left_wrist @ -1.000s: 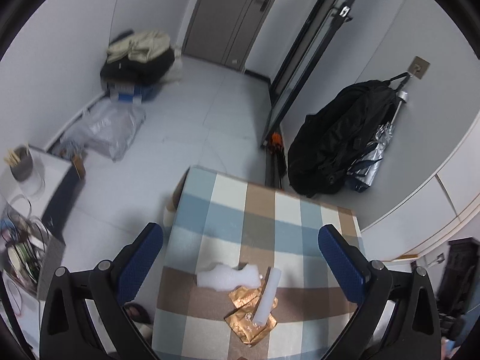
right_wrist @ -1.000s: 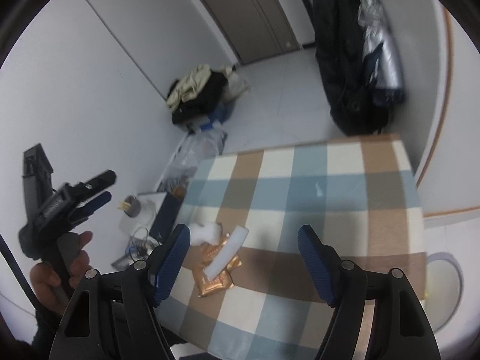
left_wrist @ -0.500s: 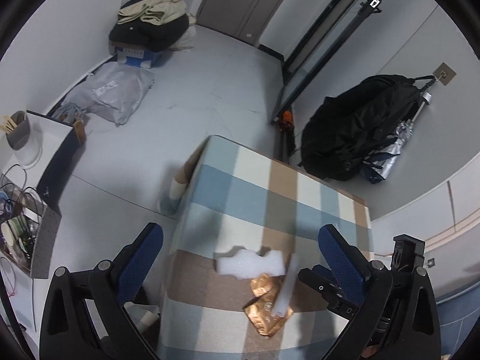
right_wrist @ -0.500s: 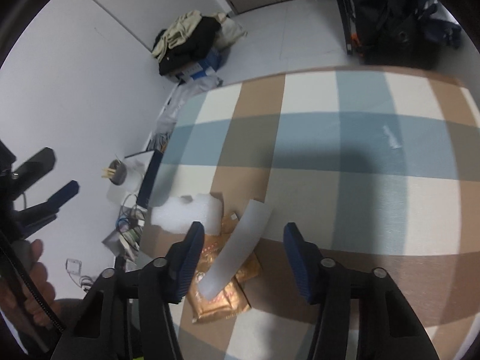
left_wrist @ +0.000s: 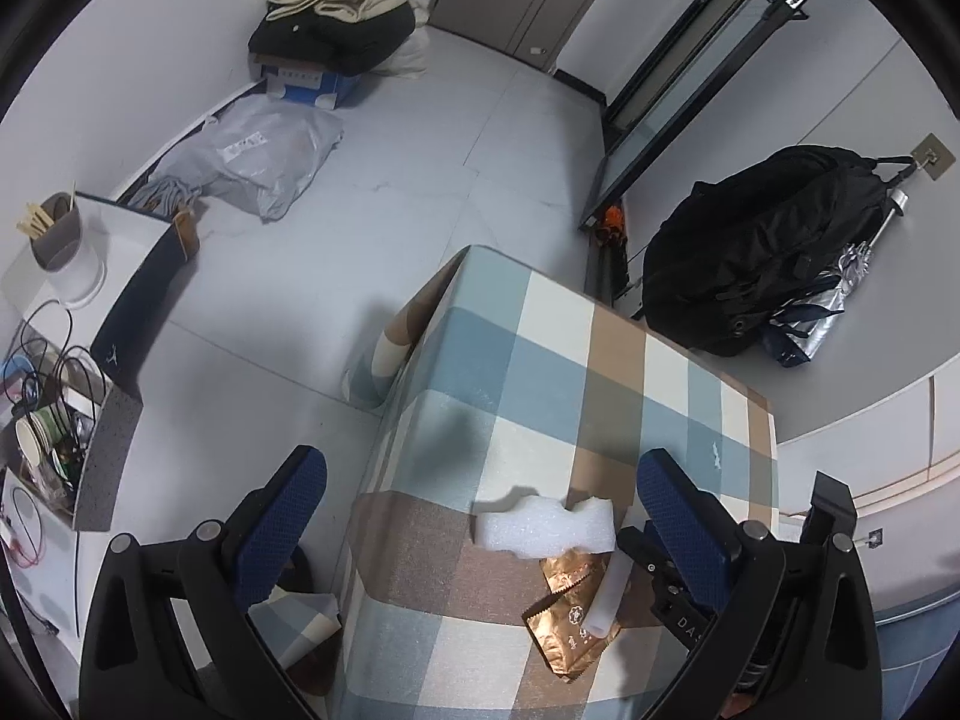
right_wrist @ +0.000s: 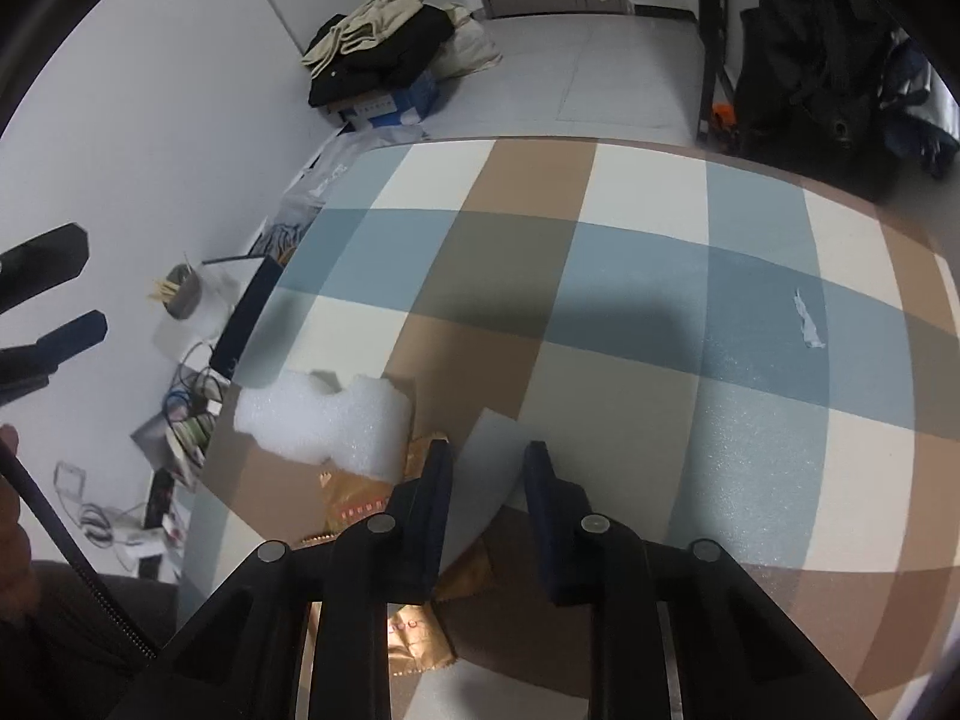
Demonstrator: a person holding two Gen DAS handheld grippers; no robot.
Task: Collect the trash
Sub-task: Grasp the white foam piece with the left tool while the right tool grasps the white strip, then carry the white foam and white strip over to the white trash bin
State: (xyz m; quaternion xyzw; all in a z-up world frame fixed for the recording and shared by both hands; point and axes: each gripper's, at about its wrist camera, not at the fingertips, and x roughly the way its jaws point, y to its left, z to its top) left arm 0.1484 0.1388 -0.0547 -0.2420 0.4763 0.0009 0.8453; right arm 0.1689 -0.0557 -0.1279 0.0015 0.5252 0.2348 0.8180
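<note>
On the checked tablecloth (right_wrist: pixel 630 276) lie a white foam block (right_wrist: pixel 324 420), gold foil wrappers (right_wrist: pixel 354 504) and a white foam strip (right_wrist: pixel 489 468) across the wrappers. My right gripper (right_wrist: pixel 486 462) points down at the strip. Its jaws are closing, with the strip between them and touching both pads near the tips. In the left wrist view, the foam block (left_wrist: pixel 543 531), the wrappers (left_wrist: pixel 570 630) and the strip (left_wrist: pixel 606 600) sit near the table's near edge. My left gripper (left_wrist: pixel 480 510) hangs open above that edge, holding nothing. A small white scrap (right_wrist: pixel 807 324) lies farther right.
Left of the table stands a low white box (left_wrist: pixel 120 252) with a cup of sticks, and there are cables beside it. A grey plastic bag (left_wrist: pixel 258 156) and a pile of clothes (left_wrist: pixel 336 18) lie on the floor. A black backpack (left_wrist: pixel 762 240) hangs on the right wall.
The right gripper came down over the foam strip and its jaws narrowed from wide apart to close around it. The left gripper sank a little toward the table edge and stayed open.
</note>
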